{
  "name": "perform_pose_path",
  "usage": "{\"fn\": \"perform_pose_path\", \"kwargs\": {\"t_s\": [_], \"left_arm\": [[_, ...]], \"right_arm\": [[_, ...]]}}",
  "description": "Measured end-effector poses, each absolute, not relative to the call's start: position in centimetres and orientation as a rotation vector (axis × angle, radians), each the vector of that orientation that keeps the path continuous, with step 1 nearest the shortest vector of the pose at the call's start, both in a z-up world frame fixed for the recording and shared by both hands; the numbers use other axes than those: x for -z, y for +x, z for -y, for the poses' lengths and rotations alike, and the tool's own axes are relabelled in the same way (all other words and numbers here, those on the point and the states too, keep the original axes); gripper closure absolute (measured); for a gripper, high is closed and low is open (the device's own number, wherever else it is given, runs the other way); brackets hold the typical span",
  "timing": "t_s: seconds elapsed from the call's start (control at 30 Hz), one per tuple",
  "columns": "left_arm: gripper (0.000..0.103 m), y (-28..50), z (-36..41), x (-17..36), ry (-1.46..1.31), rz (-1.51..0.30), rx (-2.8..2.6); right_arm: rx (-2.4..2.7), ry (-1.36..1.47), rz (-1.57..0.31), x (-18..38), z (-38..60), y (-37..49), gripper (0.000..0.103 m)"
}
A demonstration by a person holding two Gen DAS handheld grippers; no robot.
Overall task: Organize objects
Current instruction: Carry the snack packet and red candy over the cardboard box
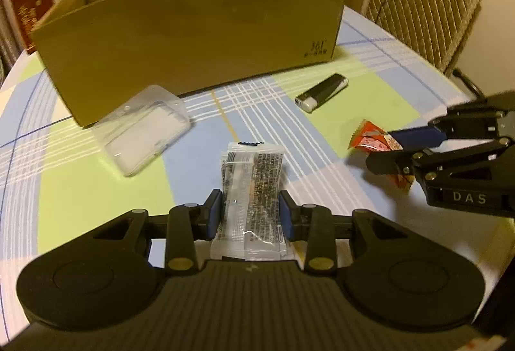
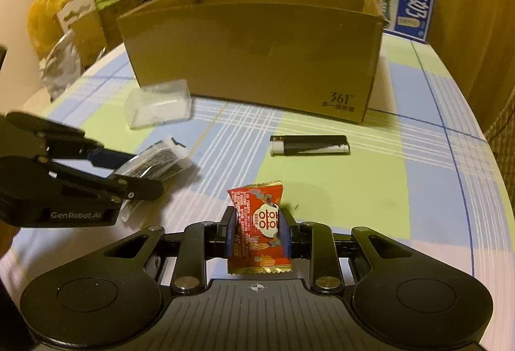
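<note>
I'm gripping the clear printed sachet (image 1: pixel 251 190) in my left claw (image 1: pixel 251 216), both blue pads (image 1: pixel 215 216) pressing its sides, the packet sticking out forward over the worktop (image 1: pixel 96 190); from the right wrist view it's showing at the left, the sachet (image 2: pixel 161 158) poking out past the dark fingers of that same left claw (image 2: pixel 138 174). I'm holding the red candy wrapper (image 2: pixel 260 228) in my right claw (image 2: pixel 259 232), pinched between its pads, gold crimped edges showing top and bottom; in the left wrist view the wrapper (image 1: pixel 373 138) is sitting in the right claw (image 1: pixel 408 151) at the right edge. Whether either packet is touching the worktop, I can't tell. Ahead, the black-and-white lighter (image 2: pixel 309 145) is lying flat on the checked cloth, apart from both claws, just in front of the cardboard box (image 2: pixel 254 55). The clear plastic case (image 1: pixel 141 129) is lying closed to the left, its far corner right up against the box's front wall (image 1: pixel 193 39). The box is standing open-topped near the far side of the worktop, and I can't see inside it. Behind it, printed cartons and a blue milk box (image 2: pixel 415 6) are standing, curtains beyond. A woven chair back (image 1: pixel 421 10) is showing off to the right of the worktop.
</note>
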State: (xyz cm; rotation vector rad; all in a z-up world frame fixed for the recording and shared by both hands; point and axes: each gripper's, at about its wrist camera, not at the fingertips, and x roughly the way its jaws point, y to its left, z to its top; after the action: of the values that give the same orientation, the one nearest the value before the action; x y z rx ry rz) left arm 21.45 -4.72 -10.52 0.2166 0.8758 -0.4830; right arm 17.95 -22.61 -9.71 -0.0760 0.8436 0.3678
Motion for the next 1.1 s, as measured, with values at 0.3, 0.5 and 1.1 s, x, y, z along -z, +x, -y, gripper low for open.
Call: {"fn": "perform_pose_path", "kwargs": {"t_s": [0.3,0.5,1.1], "left_arm": [[0.072,17.8,3.1,7.1,0.150,-0.850,0.409],[0.072,14.9,2.3,5.6,0.110,-0.855,0.377],[0.072,12.4,1.3,3.2,0.105,-0.821,0.349]], "right_arm": [[-0.332,0.012,-0.820,7.0,22.9,14.8,0.078],[-0.314,0.032,-0.812,5.4,22.9,12.7,0.078],[-0.322,0.057,-0.800,3.5,22.2,10.3,0.078]]}}
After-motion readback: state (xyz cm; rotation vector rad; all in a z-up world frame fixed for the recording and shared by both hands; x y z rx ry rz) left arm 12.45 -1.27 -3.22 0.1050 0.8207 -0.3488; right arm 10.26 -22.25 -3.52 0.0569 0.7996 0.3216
